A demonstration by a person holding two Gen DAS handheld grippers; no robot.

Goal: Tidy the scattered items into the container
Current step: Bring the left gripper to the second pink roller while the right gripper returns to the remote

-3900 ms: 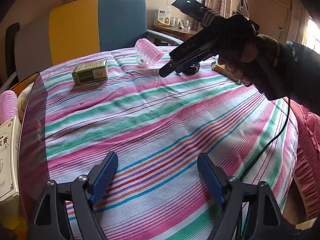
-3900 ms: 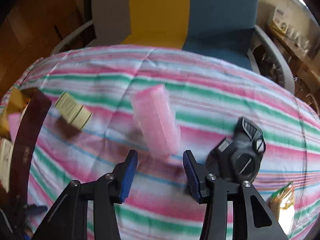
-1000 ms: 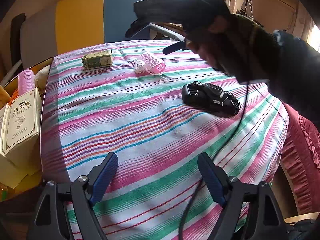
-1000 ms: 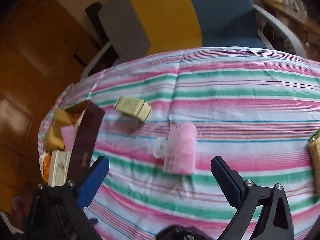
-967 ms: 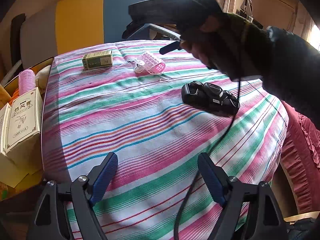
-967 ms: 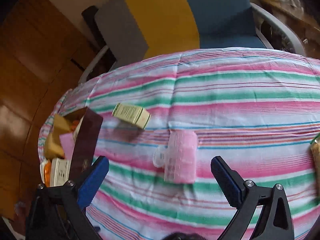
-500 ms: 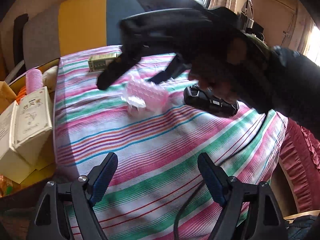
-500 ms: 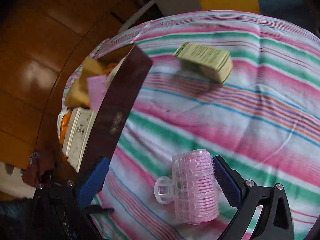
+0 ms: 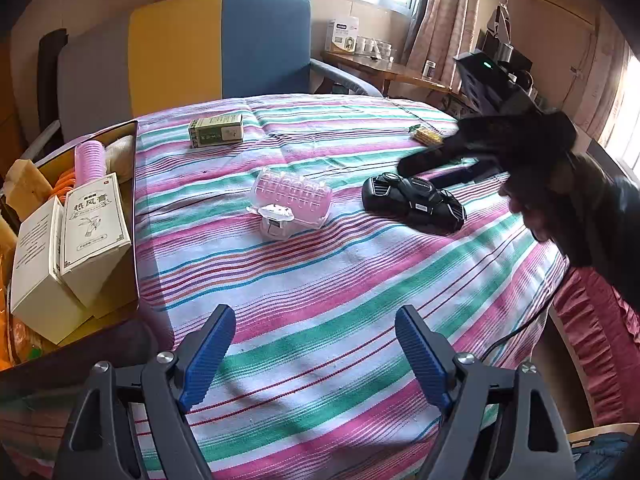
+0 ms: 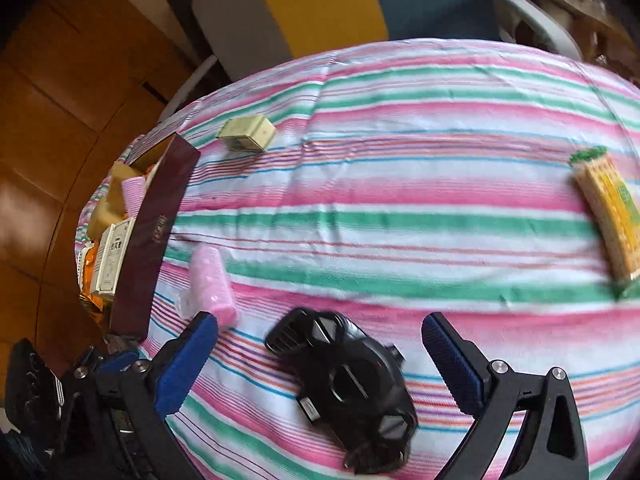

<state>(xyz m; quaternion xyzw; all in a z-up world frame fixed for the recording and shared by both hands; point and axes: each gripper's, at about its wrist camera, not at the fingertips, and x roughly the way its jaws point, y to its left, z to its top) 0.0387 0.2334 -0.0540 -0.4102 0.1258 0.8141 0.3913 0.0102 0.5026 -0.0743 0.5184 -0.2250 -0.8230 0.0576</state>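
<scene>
Both claws are spread, nothing held: left claw (image 9: 316, 354), right claw (image 10: 320, 364). Black device (image 10: 352, 396) is partly blurred; container (image 9: 134, 216) is cut off.

— Where does everything lie on the striped bedspread (image 9: 320, 280)?

— The pink plastic hair roller (image 9: 291, 200) lies mid-cloth, the black ribbed gadget (image 9: 414, 202) to its right, the small green carton (image 9: 216, 131) behind it, the yellow snack packet (image 9: 426, 134) far back right.

— And the container?

— The open brown box (image 9: 134, 216) sits at the left edge, with white cartons (image 9: 72, 248) and another pink roller (image 9: 90, 158) inside.
</scene>
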